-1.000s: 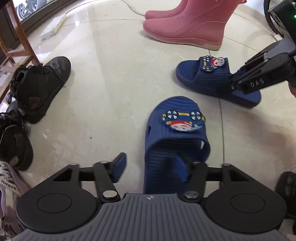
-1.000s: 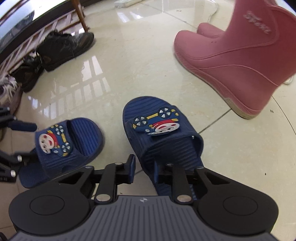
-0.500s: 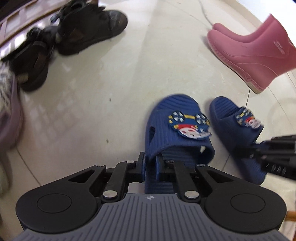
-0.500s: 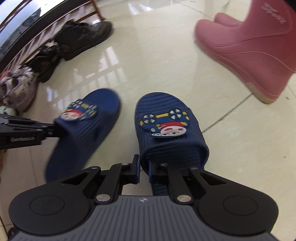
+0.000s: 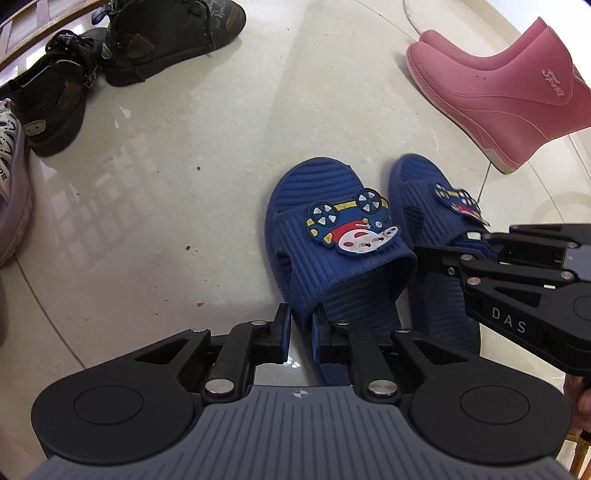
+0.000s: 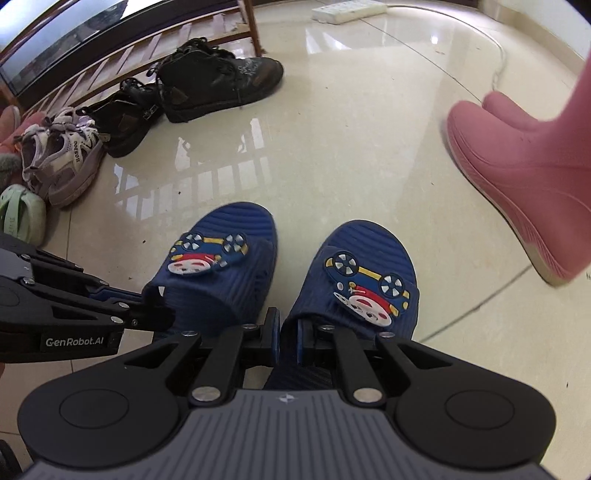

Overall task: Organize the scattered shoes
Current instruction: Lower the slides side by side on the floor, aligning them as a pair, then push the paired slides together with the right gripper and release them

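Observation:
Two blue slippers with cartoon car badges lie side by side on the tiled floor, toes pointing away from me. My left gripper (image 5: 300, 328) is shut on the heel-side edge of the left slipper (image 5: 325, 221). My right gripper (image 6: 287, 338) is shut on the inner edge of the right slipper (image 6: 369, 258). In the left wrist view the right gripper (image 5: 439, 260) reaches in from the right over the right slipper (image 5: 424, 206). In the right wrist view the left gripper (image 6: 155, 314) comes in from the left at the left slipper (image 6: 236, 221).
Pink rubber boots (image 6: 517, 155) stand to the right, close to the slippers. Black lace-up shoes (image 6: 218, 85), pale sneakers (image 6: 62, 158) and a green clog (image 6: 18, 210) line a wooden rack (image 6: 110, 55) at the far left. A power strip (image 6: 347, 9) lies at the back.
Both grippers closed on their slippers' edges. The two slippers, first apart and angled, were swung together and now lie parallel.

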A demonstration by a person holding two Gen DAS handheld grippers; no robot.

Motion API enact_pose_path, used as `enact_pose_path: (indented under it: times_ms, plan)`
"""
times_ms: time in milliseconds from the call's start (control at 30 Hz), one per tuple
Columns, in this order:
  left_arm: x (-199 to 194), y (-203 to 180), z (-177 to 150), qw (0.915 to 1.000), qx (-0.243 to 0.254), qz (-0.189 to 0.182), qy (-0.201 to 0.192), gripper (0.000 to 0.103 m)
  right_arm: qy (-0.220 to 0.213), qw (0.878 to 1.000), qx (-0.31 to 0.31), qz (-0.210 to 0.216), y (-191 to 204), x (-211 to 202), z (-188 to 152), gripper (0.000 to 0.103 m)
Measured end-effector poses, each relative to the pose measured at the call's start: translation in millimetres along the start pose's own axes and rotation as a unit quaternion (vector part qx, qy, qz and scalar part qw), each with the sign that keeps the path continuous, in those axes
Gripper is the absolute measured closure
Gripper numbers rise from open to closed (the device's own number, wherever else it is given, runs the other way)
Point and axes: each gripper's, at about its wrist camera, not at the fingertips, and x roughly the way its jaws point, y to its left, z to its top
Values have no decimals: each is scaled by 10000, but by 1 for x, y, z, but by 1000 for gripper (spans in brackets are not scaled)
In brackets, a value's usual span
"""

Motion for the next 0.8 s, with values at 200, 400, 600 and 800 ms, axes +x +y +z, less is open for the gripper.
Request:
enact_pose_path:
  times_ms: [200,400,600,800]
  plan:
    - [0,2,-2,10000,-10,-40,30,90,-22,9992,-391,34,12,-1,-2,94]
    - [-1,4,-1,9999,-124,-74,59,90,49,9995,-131,283,3,-3,-10,95]
    - [1,8,1,9990,-374,-157,171,89,-46,9991,-121,412,1,-10,-11,93]
    - [5,3,1,9972,-578,-324,343,88,-184,9989,-279,328,3,-18,-11,66]
